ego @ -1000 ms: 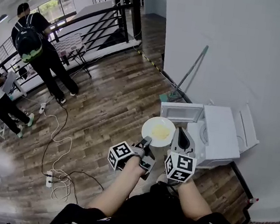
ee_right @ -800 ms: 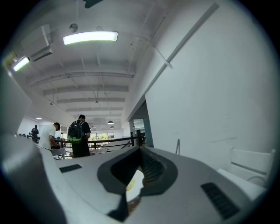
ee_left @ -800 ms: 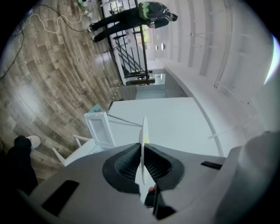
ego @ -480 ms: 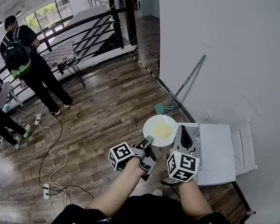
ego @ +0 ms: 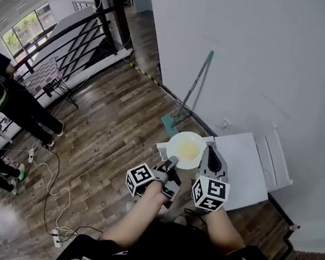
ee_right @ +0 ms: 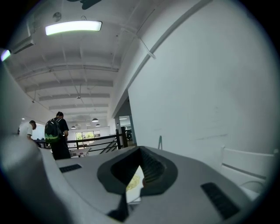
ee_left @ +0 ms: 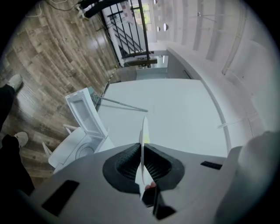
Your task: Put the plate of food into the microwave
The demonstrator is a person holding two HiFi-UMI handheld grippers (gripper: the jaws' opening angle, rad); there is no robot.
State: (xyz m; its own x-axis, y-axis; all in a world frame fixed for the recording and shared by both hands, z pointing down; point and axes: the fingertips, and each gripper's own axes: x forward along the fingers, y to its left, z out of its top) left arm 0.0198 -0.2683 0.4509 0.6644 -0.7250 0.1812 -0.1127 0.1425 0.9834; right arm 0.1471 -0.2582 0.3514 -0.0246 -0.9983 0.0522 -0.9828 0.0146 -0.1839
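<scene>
A white plate [ego: 185, 148] with yellow food is carried level between both grippers. My left gripper [ego: 171, 161] is shut on its near-left rim, and my right gripper [ego: 209, 154] is shut on its right rim. In the left gripper view the plate [ee_left: 143, 139] shows edge-on between the black pads of the left gripper [ee_left: 142, 162]. The right gripper view has the plate [ee_right: 134, 183] wedged in the right gripper [ee_right: 136, 177]. The white microwave [ego: 243, 169] sits low by the wall, just right of the plate; its door [ee_left: 85, 114] stands open.
A mop [ego: 190, 94] leans on the white wall behind the microwave. A white rack [ego: 275, 160] stands to its right. Black railing [ego: 73, 39] and people [ego: 4, 101] are at the far left. Cables and a power strip [ego: 55, 234] lie on the wooden floor.
Both grippers have carried the plate across the room toward the microwave. The microwave now lies right beside the plate, and its open door is mostly hidden under the plate in the head view.
</scene>
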